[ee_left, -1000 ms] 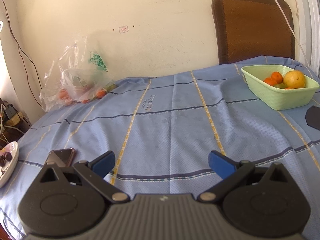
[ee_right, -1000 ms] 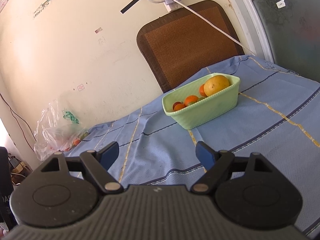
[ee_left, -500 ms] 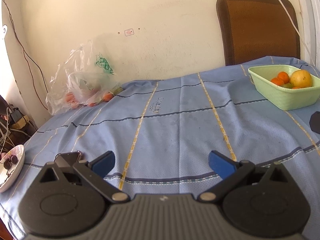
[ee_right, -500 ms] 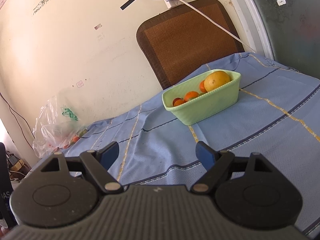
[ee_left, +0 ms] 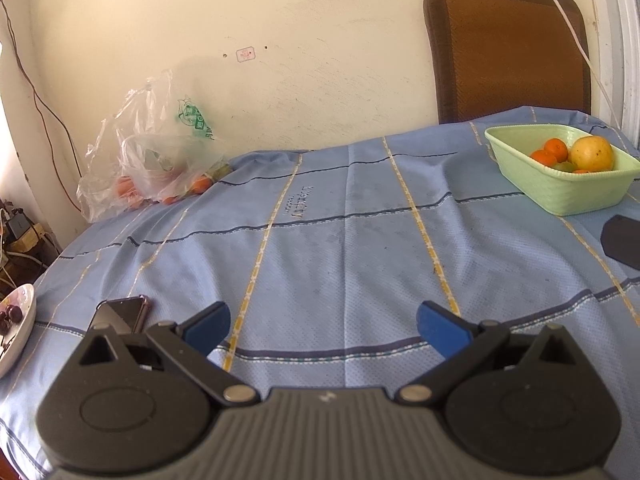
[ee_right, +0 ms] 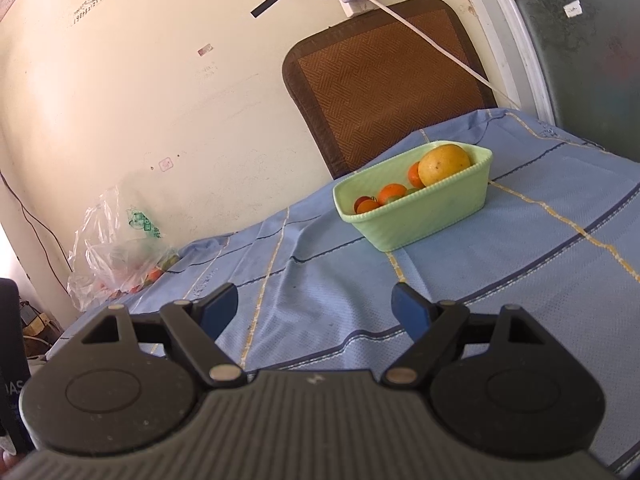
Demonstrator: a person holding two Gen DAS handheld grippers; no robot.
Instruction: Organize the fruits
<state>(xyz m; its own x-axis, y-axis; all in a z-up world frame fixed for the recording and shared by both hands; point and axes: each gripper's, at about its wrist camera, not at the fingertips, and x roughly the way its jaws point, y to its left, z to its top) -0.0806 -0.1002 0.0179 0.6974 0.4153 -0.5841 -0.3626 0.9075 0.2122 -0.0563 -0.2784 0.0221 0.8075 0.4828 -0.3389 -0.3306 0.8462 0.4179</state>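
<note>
Both grippers hover empty above the blue striped tabletop (ee_left: pixel 360 248), fingers spread wide with only cloth between them.

Left gripper (ee_left: pixel 323 326): the clear plastic bag (ee_left: pixel 152 160) with orange fruit inside sits at the upper left of its frame, against the wall, well apart from the fingers and up-left of them. The bag slumps with its long side running roughly along the wall. A phone (ee_left: pixel 124 312) lies just beside the left finger; a white plate (ee_left: pixel 18 328) with dark fruit is at the far left edge.

Right gripper (ee_right: pixel 316 310): the green basket (ee_right: pixel 424 216) lies ahead and to the upper right of its fingers, near but not within reach, long axis slanting up to the right. It holds a large yellow fruit (ee_right: pixel 444 168) and several small orange fruits (ee_right: pixel 392 194).

Judgement: left gripper is the nearer to the bag, right gripper the nearer to the basket. Bagged fruit probably goes to the basket; the next reach would run forward-left, across open cloth.
</note>
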